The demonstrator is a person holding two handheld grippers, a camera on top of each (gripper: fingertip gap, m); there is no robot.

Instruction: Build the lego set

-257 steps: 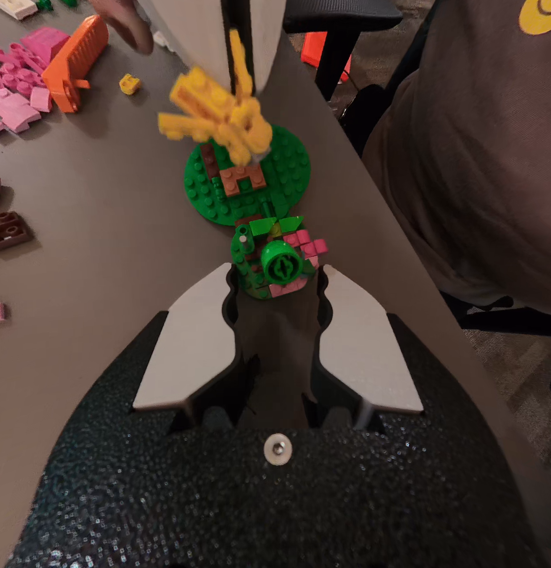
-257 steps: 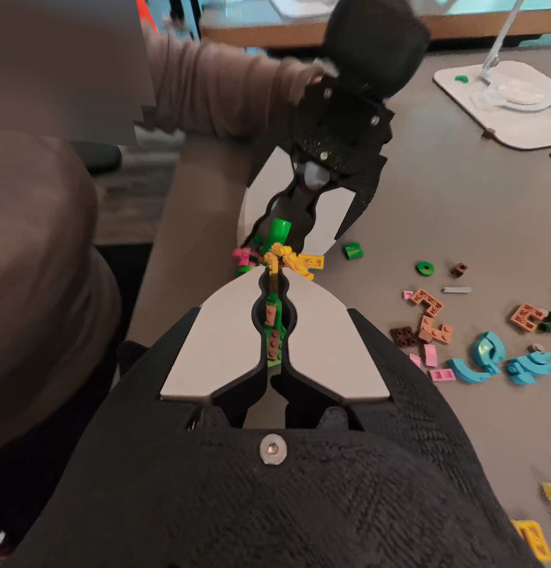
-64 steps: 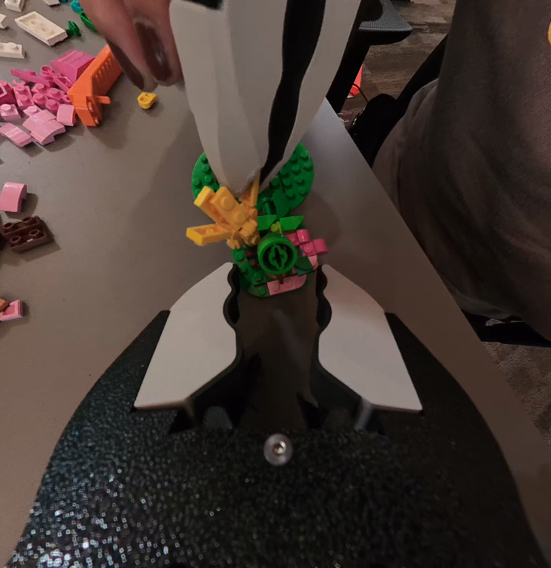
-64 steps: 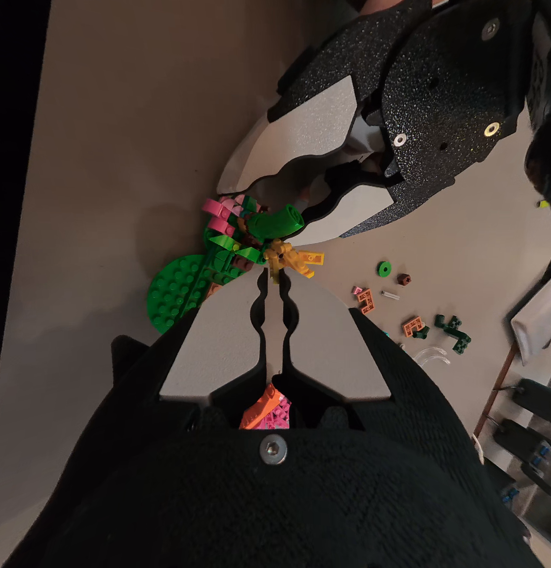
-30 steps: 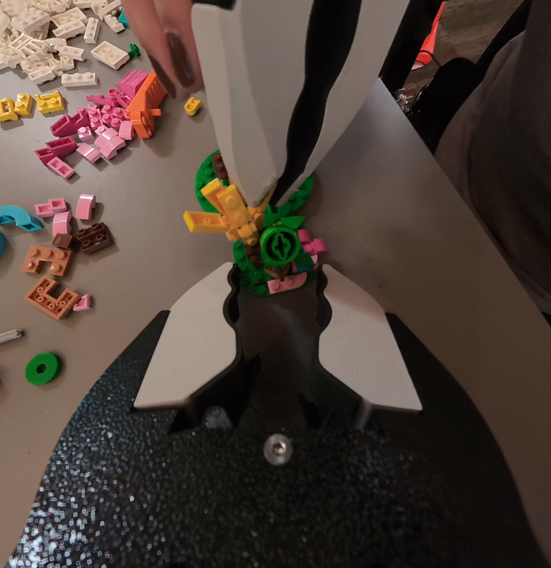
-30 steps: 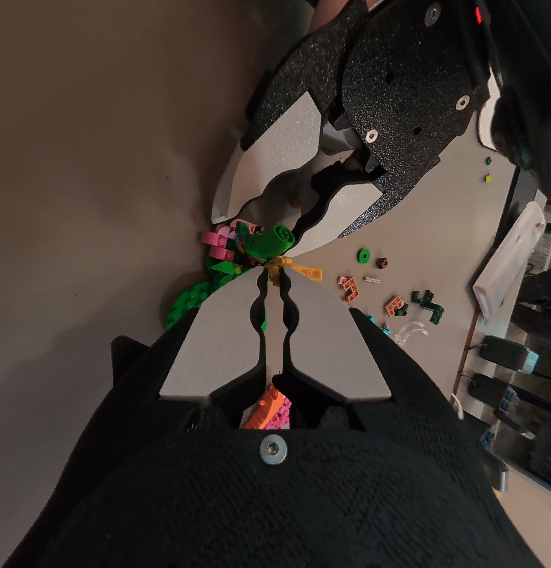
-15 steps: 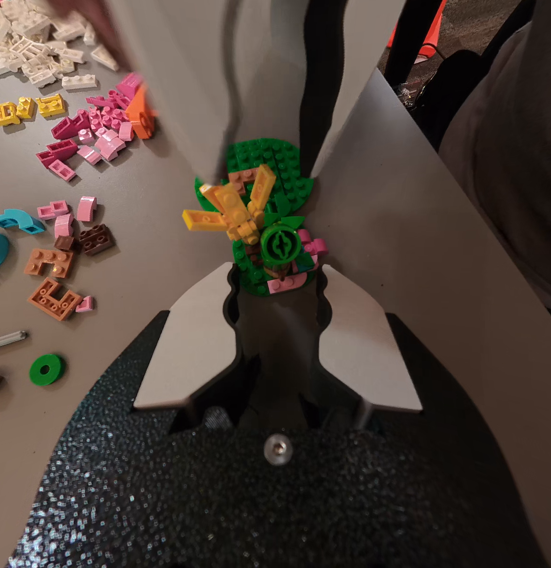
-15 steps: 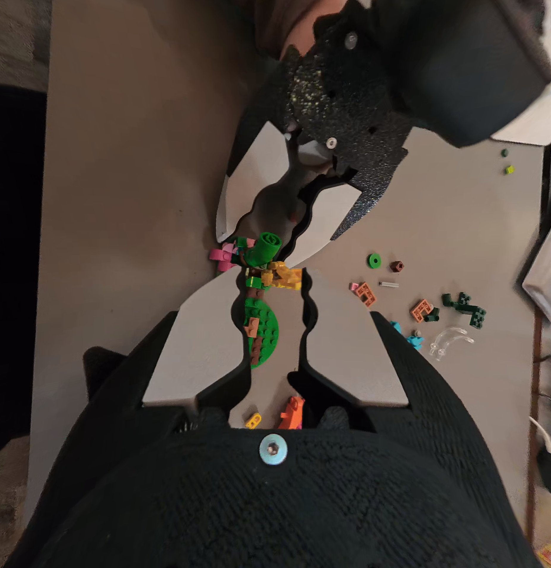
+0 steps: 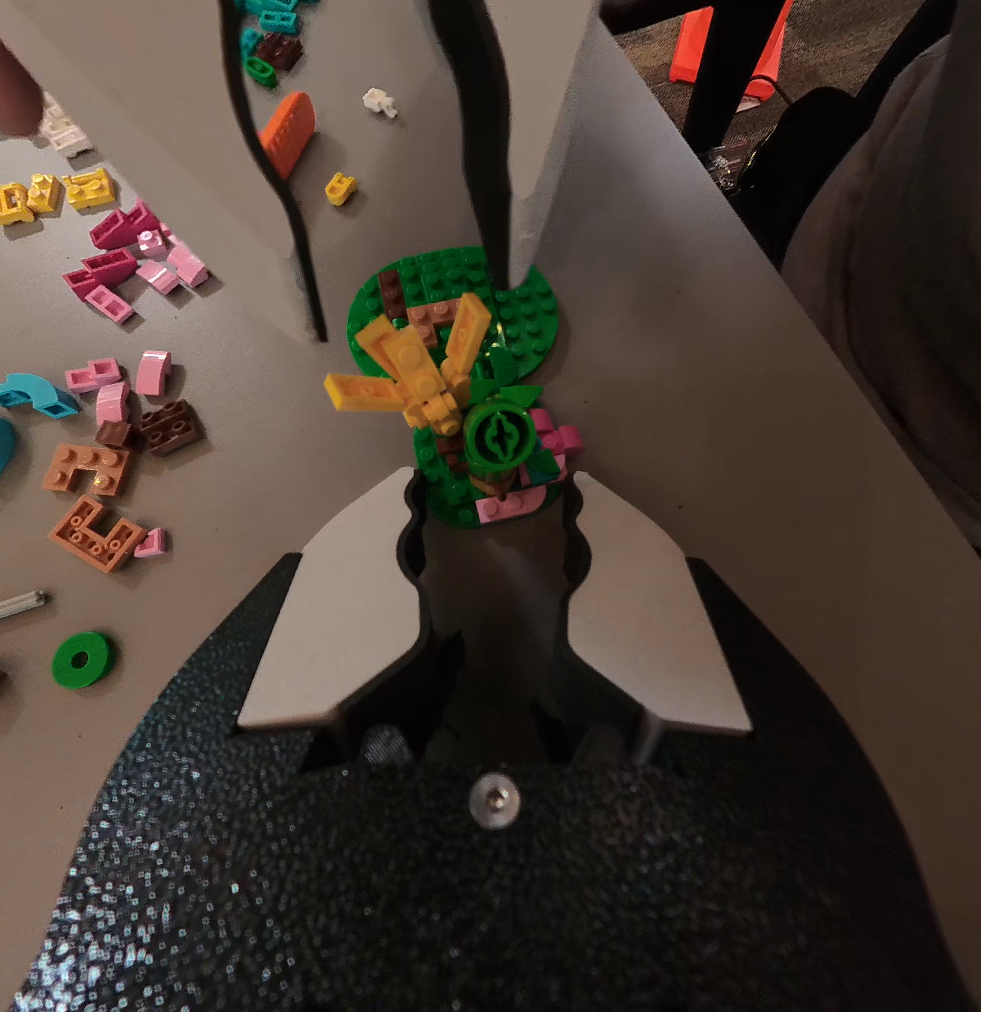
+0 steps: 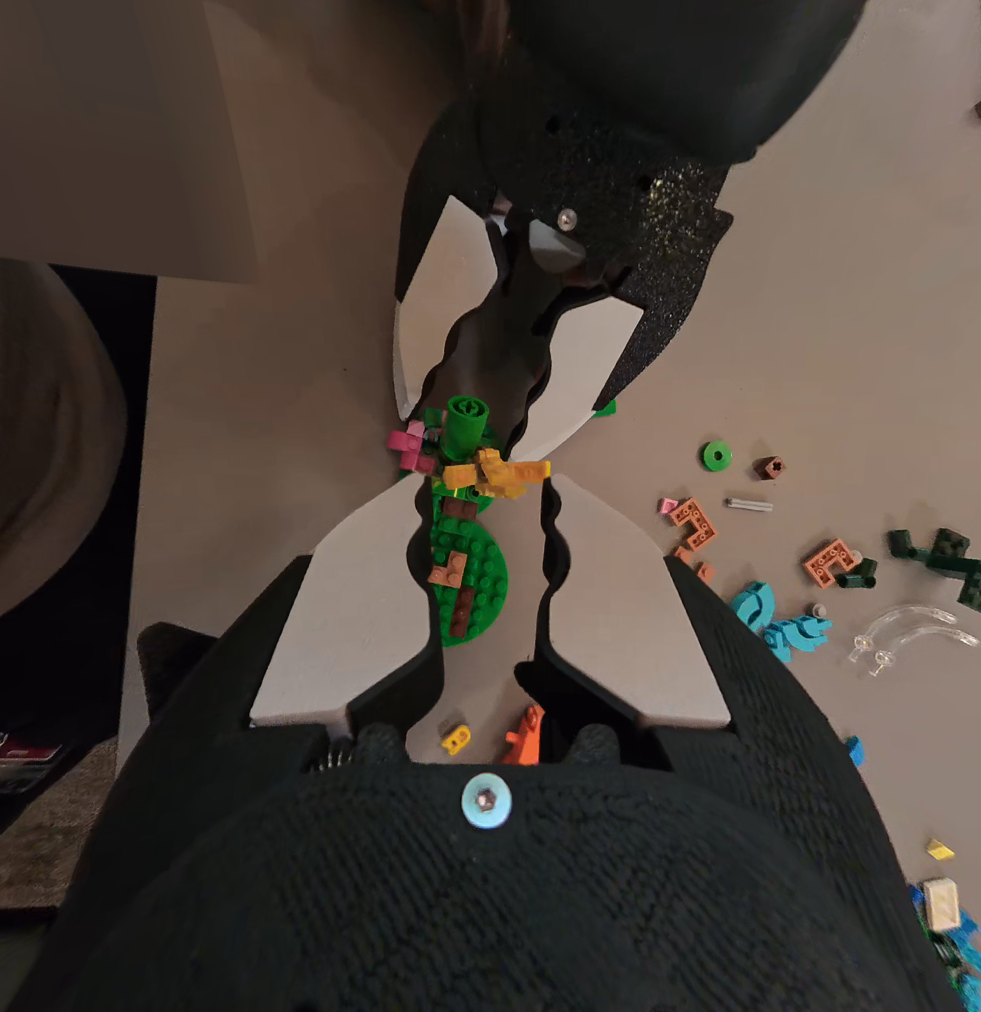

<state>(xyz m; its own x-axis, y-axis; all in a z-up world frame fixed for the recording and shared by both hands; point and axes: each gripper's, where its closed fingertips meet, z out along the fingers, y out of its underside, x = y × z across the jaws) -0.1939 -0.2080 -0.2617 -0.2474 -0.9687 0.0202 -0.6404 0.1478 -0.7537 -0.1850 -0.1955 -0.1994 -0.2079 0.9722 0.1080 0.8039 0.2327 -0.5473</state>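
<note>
Right gripper (image 10: 485,482) has released the yellow petals (image 9: 409,375) and stands apart; left gripper (image 9: 494,482), also apart, should brace the base (image 9: 524,323) squarely.

I see a gray table (image 9: 669,350). The green lego base (image 9: 450,306) sits on it. Left of the base lie pink bricks (image 9: 143,263), yellow bricks (image 9: 45,194), brown bricks (image 9: 94,504) and a green ring (image 9: 83,659). Behind the base lies an orange piece (image 9: 288,131).

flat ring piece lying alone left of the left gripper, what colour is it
Green: the flat ring piece shows best in the left wrist view.
</note>
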